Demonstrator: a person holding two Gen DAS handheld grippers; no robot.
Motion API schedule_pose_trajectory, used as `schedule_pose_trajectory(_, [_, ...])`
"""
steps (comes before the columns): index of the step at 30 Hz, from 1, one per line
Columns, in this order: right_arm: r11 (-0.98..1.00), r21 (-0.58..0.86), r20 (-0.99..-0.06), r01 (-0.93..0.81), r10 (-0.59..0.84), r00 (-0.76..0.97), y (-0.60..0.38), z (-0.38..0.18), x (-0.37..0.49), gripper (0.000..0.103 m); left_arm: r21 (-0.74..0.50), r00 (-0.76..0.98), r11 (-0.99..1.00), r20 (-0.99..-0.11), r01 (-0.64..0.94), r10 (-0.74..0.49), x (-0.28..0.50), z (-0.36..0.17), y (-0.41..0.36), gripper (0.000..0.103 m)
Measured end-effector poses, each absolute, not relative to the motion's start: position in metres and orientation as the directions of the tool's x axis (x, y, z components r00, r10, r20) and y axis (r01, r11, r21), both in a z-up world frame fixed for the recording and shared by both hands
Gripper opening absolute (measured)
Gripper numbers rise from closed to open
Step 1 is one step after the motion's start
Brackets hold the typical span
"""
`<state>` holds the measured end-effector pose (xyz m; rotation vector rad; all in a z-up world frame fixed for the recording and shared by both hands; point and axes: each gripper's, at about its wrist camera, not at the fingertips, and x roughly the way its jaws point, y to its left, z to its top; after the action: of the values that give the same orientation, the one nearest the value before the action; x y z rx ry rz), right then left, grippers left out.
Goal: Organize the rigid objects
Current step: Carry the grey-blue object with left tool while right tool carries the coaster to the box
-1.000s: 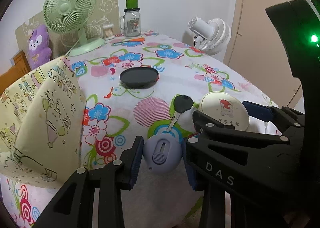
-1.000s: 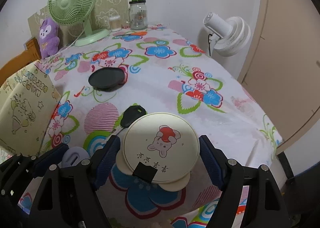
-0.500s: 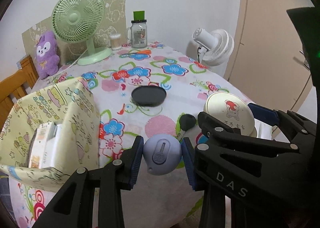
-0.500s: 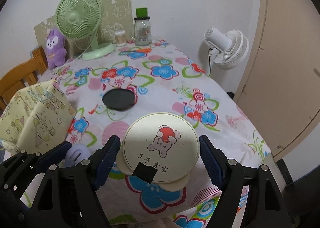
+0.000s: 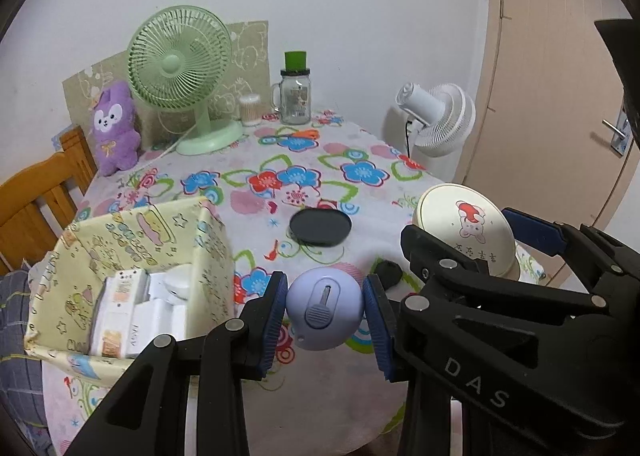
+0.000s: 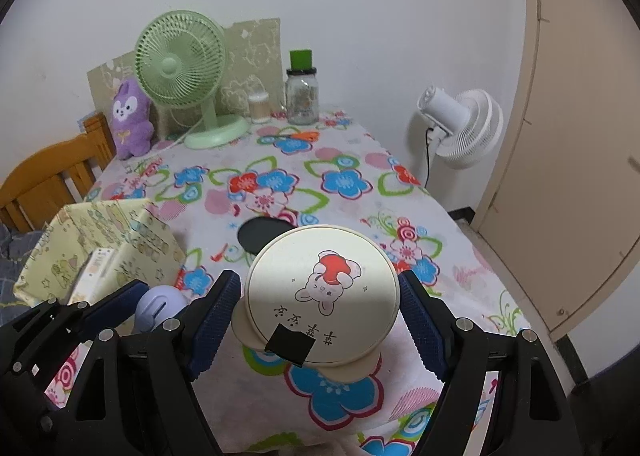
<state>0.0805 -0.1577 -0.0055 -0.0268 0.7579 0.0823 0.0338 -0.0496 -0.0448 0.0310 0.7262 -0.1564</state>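
My left gripper [image 5: 325,320] is shut on a round lilac tape measure [image 5: 324,308] and holds it above the table's near edge. My right gripper [image 6: 320,322] is shut on a round cream mirror with a rabbit picture [image 6: 322,296], also lifted; the mirror also shows in the left wrist view [image 5: 466,228]. A yellow patterned box [image 5: 120,256] stands at the left and holds white packets [image 5: 136,312]. A black round lid [image 5: 320,225] and a black key [image 5: 388,272] lie on the flowered tablecloth [image 5: 304,175].
At the back stand a green fan [image 5: 180,67], a purple plush toy [image 5: 114,127], a glass jar with a green lid [image 5: 296,95] and a cotton-swab tub [image 5: 250,109]. A white fan [image 5: 436,119] stands beyond the right edge. A wooden chair [image 5: 36,195] is at left.
Both grippers have risen and drawn back from the table with the tape measure and the mirror held. The inside of the yellow box has come into view.
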Motion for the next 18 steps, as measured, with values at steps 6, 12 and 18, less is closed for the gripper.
schedule_pose_trajectory(6, [0.996, 0.013, -0.683, -0.084, 0.07, 0.727, -0.149, 0.008, 0.077, 0.081, -0.021, 0.748, 0.99, -0.652, 0.142, -0.121, 0.031, -0.033, -0.038, 0.04])
schedule_pose_trajectory(12, [0.995, 0.009, -0.67, -0.096, 0.077, 0.738, -0.136, 0.018, 0.075, 0.081, -0.013, 0.759, 0.992, -0.642, 0.125, -0.104, 0.031, -0.026, -0.023, 0.04])
schedule_pose_trajectory(18, [0.993, 0.001, -0.664, -0.117, 0.088, 0.743, -0.116, 0.024, 0.077, 0.081, 0.003, 0.764, 0.994, -0.641, 0.105, -0.079, 0.035, -0.023, -0.007, 0.04])
